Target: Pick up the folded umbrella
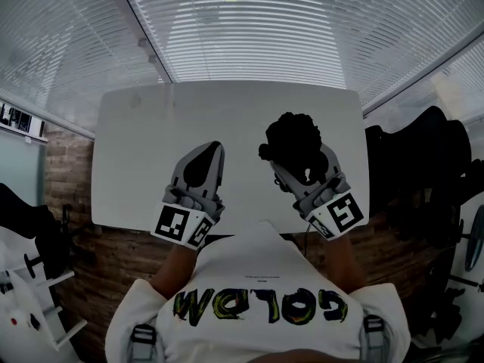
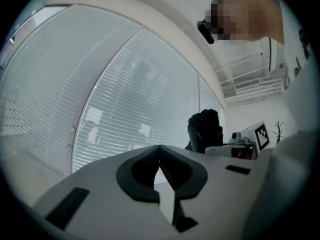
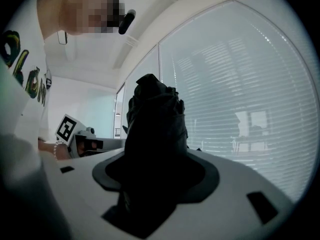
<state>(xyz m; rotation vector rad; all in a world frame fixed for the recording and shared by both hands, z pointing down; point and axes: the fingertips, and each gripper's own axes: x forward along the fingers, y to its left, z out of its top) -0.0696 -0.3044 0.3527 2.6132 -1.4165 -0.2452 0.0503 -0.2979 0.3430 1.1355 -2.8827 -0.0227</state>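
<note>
The folded umbrella [image 1: 293, 144] is a black bundled shape held up over the right part of the white table [image 1: 144, 150]. My right gripper [image 1: 302, 166] is shut on it, and the fabric fills the space between the jaws in the right gripper view, where the umbrella [image 3: 155, 126] stands upright out of the right gripper [image 3: 156, 166]. My left gripper [image 1: 218, 147] hovers over the table's left-middle, shut with its tips meeting and nothing between them. The left gripper view shows the left gripper [image 2: 160, 149] closed, with the umbrella [image 2: 205, 130] off to its right.
Window blinds [image 1: 249, 29] run behind the table's far edge. A dark chair or coat [image 1: 423, 157] stands to the right of the table, and a white rack [image 1: 30, 293] at the lower left. The floor around the table is brick-patterned.
</note>
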